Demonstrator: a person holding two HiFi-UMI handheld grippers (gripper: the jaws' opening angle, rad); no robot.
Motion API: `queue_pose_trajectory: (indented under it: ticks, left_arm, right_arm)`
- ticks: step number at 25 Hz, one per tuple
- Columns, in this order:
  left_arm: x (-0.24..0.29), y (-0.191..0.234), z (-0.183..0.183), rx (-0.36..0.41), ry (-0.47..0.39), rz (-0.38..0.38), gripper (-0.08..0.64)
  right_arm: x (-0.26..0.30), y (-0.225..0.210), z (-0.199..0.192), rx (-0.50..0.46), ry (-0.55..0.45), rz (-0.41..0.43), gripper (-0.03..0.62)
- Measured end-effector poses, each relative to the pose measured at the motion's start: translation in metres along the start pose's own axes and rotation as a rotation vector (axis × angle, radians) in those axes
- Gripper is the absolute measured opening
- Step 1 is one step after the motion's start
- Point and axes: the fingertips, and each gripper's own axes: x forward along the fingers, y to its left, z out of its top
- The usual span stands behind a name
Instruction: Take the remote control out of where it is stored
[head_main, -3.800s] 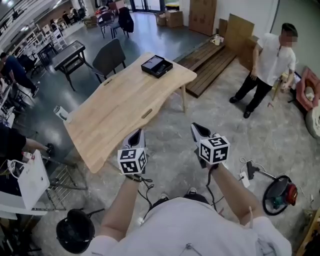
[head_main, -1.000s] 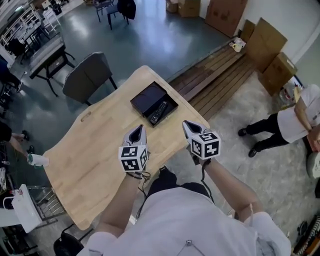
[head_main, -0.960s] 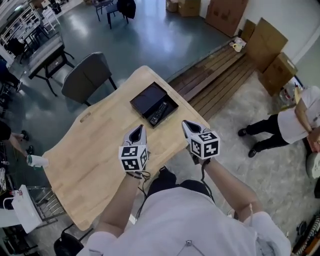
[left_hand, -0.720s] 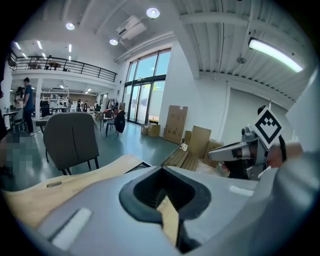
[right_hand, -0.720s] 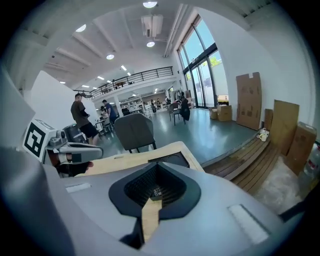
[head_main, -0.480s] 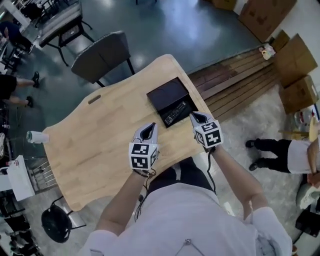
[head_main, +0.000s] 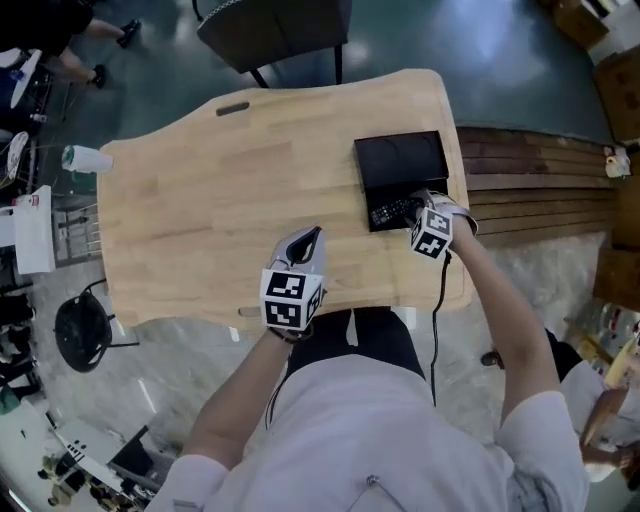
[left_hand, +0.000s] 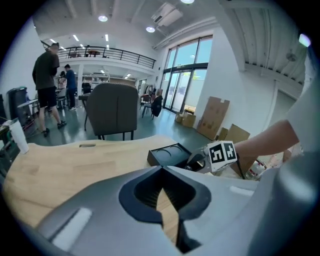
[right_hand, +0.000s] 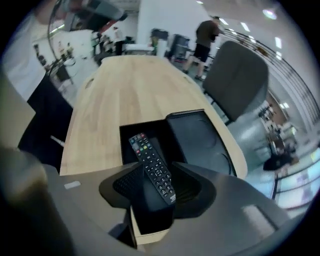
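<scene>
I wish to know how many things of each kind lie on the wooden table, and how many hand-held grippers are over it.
black box: 1
remote control: 1
hand-held gripper, left and right: 2
Total: 4

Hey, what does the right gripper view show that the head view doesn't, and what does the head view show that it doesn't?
Only the right gripper view: the remote's coloured buttons, and its near end between the right gripper's jaws, which have just been opening and do not press it. Only the head view: the person's right arm and the wooden planks past the table's right end. Both: the remote in the open black box, and a grey chair.
</scene>
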Motion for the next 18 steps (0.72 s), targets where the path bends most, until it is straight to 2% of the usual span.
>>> queue_pose_trajectory:
  ticks: [3, 6, 9, 18]
  left_arm:
    - [0.002, 0.007, -0.015, -0.028, 0.021, 0.042, 0.002]
    - [-0.001, 0.013, -0.031, -0.065, 0.033, 0.084, 0.002]
    - [-0.006, 0.016, -0.044, -0.099, 0.042, 0.117, 0.0]
    - [-0.02, 0.018, -0.075, -0.146, 0.067, 0.173, 0.002]
  right_arm:
    - [0.031, 0.01, -0.003, -0.233, 0.038, 0.075, 0.239]
    - [0.052, 0.019, -0.003, -0.375, 0.055, 0.126, 0.259]
    - [0.07, 0.02, -0.009, -0.491, 0.092, 0.134, 0.259]
    - [0.093, 0.024, -0.02, -0.565, 0.171, 0.18, 0.261]
